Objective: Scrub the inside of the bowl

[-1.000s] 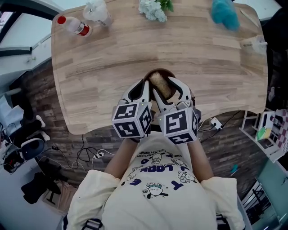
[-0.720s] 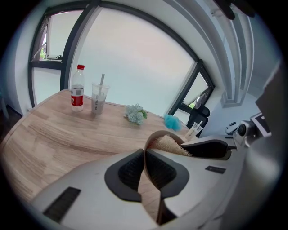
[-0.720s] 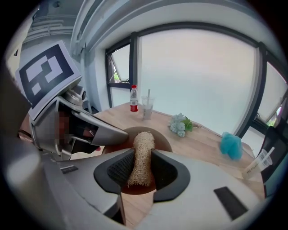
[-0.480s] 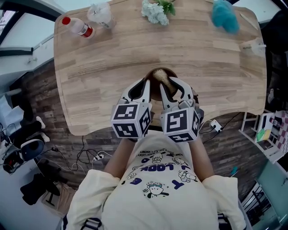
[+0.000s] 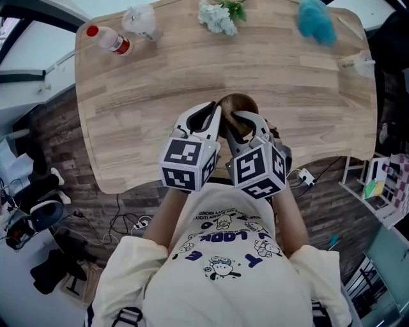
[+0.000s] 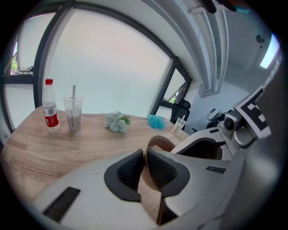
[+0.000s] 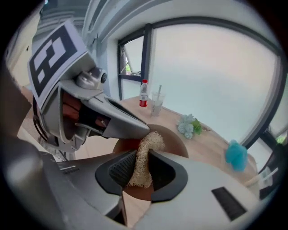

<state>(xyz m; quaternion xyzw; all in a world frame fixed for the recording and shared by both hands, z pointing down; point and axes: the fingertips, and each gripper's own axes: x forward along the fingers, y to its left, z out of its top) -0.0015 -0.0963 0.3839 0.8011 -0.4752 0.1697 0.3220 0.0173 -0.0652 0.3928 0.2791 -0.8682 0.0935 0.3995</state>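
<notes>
At the far left corner of the wooden desk (image 5: 128,96) stands a clear bottle with a red cap and red label (image 5: 106,37), and just beside it a clear plastic cup with a straw (image 5: 140,19). Farther along the back edge lies a small bunch of pale flowers with green leaves (image 5: 217,16). At the near edge of the desk, in front of the person, the left gripper (image 5: 211,118) has its jaws clamped on the wall of the brown bowl (image 5: 246,102). The left gripper view shows the bowl's rim pinched between the two dark pads, and the bowl tilted so that its inside faces the right gripper. The right gripper (image 5: 246,128), just beside the left one, has just been closing its jaws. They now squeeze a tan loofah scrubber (image 7: 150,143), whose upper end sticks out past the pads into the bowl's hollow. To the right at the back of the desk lies a fluffy teal object (image 5: 316,22), and near the right edge is another clear cup with a straw (image 5: 358,62).
</notes>
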